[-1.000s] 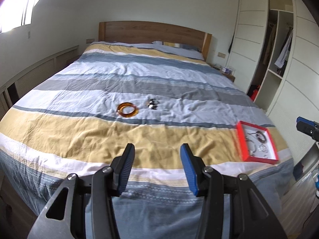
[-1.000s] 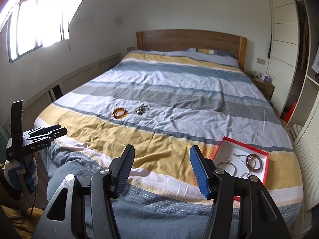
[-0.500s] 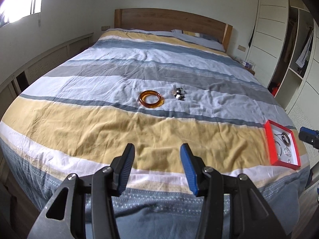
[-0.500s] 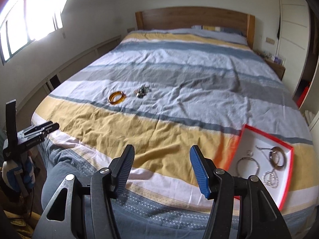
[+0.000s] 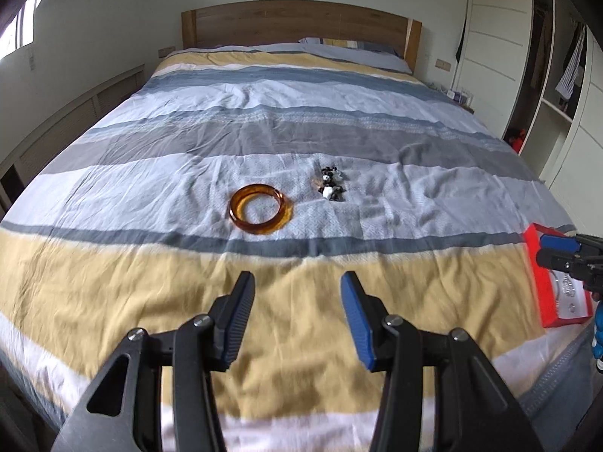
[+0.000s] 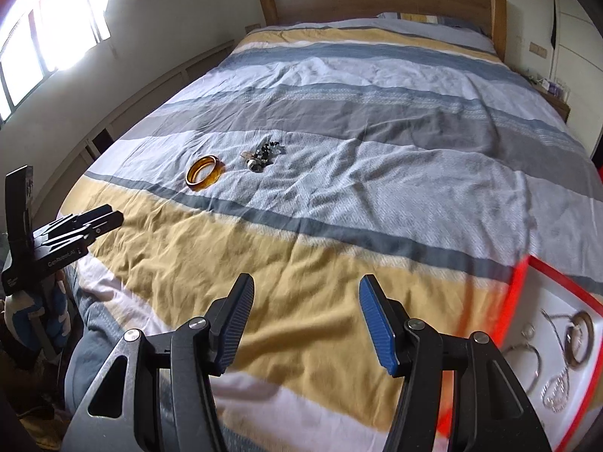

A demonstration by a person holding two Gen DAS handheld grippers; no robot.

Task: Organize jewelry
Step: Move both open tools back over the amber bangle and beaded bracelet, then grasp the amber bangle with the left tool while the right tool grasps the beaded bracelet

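The bed's cover (image 5: 301,139) was striped in mustard yellow, white, pale blue, grey and slate blue, and a yellow band lay directly under both sets of jaws. Ahead of the left gripper (image 5: 297,301), whose jaws carried blue ribbed pads on black frames, sat a translucent amber bangle (image 5: 260,208) and, just right of it, a black-and-white bead cluster (image 5: 331,185). To the right of the right gripper (image 6: 305,316), also blue and black, a red-rimmed tray (image 6: 520,293) with a white floor held silvery and brownish pieces. The headboard (image 5: 301,22) was brown wood.
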